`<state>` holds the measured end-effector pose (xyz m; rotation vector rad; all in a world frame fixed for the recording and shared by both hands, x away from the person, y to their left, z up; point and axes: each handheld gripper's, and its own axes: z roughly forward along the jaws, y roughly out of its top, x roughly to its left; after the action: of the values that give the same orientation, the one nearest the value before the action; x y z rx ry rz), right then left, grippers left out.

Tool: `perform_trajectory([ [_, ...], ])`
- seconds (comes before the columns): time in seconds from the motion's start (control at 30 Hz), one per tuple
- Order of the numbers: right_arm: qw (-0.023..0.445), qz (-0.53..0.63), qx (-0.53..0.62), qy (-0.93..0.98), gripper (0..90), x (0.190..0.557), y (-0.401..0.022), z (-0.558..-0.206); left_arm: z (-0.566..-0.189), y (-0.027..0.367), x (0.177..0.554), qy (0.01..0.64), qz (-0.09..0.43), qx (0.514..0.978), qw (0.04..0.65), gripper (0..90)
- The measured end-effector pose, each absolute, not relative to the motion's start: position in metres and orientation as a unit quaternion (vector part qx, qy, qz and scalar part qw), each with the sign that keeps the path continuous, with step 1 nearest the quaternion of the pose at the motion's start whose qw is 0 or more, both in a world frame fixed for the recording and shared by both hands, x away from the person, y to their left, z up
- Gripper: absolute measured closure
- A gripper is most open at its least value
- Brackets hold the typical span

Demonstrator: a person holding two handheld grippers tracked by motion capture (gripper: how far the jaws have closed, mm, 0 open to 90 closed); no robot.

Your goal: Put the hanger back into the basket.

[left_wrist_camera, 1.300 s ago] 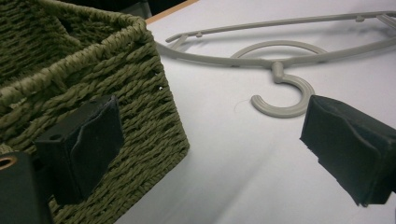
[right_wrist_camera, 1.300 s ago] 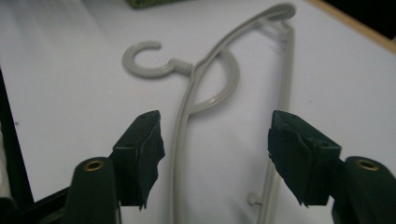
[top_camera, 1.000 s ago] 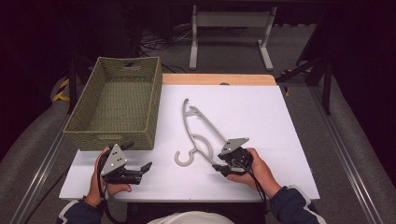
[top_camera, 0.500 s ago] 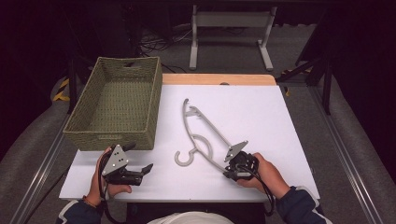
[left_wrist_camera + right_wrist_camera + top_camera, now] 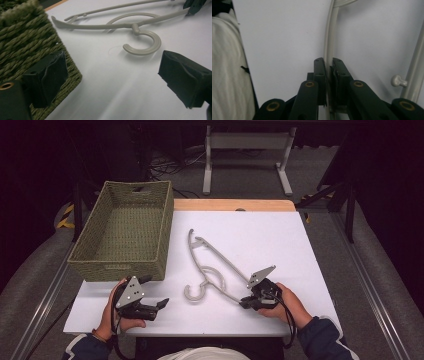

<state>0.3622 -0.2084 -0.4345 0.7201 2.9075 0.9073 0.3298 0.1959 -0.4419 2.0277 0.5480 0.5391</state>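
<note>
A smooth, matt, pale grey plastic is seen in the hanger (image 5: 212, 270), the end of which is clamped between the matt black pads (image 5: 320, 75) of the right hand-held gripper (image 5: 245, 303). Brass-coloured metal rivets (image 5: 309, 84) are set into its black arms. The table (image 5: 280, 240) beneath is covered by a smooth white sheet with a faint sheen, and a light wood edge is shown at the far side. Just beside the left hand-held gripper (image 5: 164, 302), a basket (image 5: 125, 265) of rough, coarsely woven olive-green cord is seen. A dull grey metal plate (image 5: 131, 291) is carried on that hand-held gripper.
</note>
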Motion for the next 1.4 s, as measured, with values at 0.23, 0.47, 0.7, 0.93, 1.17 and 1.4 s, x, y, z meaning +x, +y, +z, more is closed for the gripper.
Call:
perform_trajectory([
  [0.23, 0.004, 0.302, 0.194, 0.933, 83.6, 0.356, -0.226, -0.422, -0.431, 0.158, 0.339, 0.151, 0.222, 0.858, 0.437, 15.8],
  [0.47, 0.024, 0.312, 0.158, 0.936, 83.5, 0.348, -0.242, -0.407, -0.421, 0.123, 0.360, 0.132, 0.236, 0.875, 0.402, 23.3],
  [0.7, 0.074, 0.306, 0.140, 0.939, 83.5, 0.340, -0.242, -0.398, -0.413, 0.120, 0.364, 0.133, 0.264, 0.868, 0.399, 25.5],
  [0.93, 0.098, 0.276, 0.084, 0.953, 83.5, 0.332, -0.222, -0.389, -0.406, 0.116, 0.362, 0.105, 0.270, 0.877, 0.383, 30.3],
  [1.17, 0.111, 0.252, 0.037, 0.961, 83.4, 0.328, -0.214, -0.378, -0.408, 0.105, 0.369, 0.095, 0.246, 0.895, 0.360, 35.6],
  [1.4, 0.106, 0.242, 0.029, 0.964, 83.0, 0.322, -0.234, -0.373, -0.420, 0.081, 0.372, 0.067, 0.240, 0.921, 0.299, 40.5],
])
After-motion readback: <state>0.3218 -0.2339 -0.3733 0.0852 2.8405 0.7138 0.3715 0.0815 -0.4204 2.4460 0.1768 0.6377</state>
